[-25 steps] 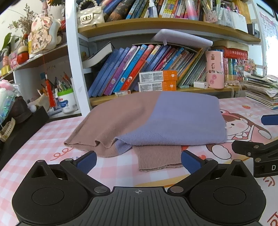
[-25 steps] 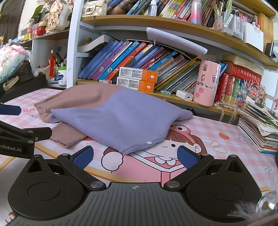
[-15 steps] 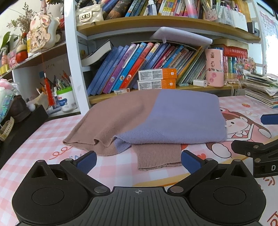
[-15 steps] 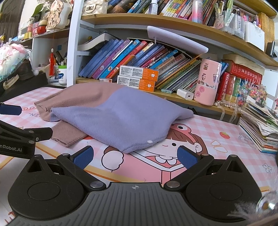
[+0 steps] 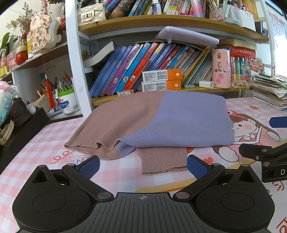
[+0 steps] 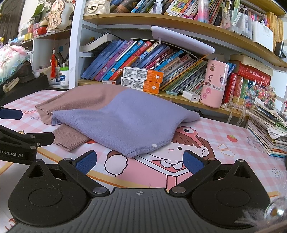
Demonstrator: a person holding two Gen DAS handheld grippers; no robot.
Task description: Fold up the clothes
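Nothing has moved; folded sweater (image 5: 161,123) lies just beyond the wide left claw (image 5: 143,165).

1. we see a white bookshelf (image 5: 75,59) with wooden boards, full of leaning books (image 5: 136,68).
2. we see a pink checked table mat (image 6: 224,136).
3. bright light comes from the right.

This is a home study corner, likely a child's. The surface (image 5: 44,150) wears a pink checked cartoon mat. Behind it, wooden shelves (image 5: 161,21) are crammed with leaning children's books (image 5: 136,68), a pen pot (image 5: 67,100), trinkets (image 5: 41,34) and a small quilted purse (image 5: 91,15); stacked papers (image 6: 265,132) sit at the right.
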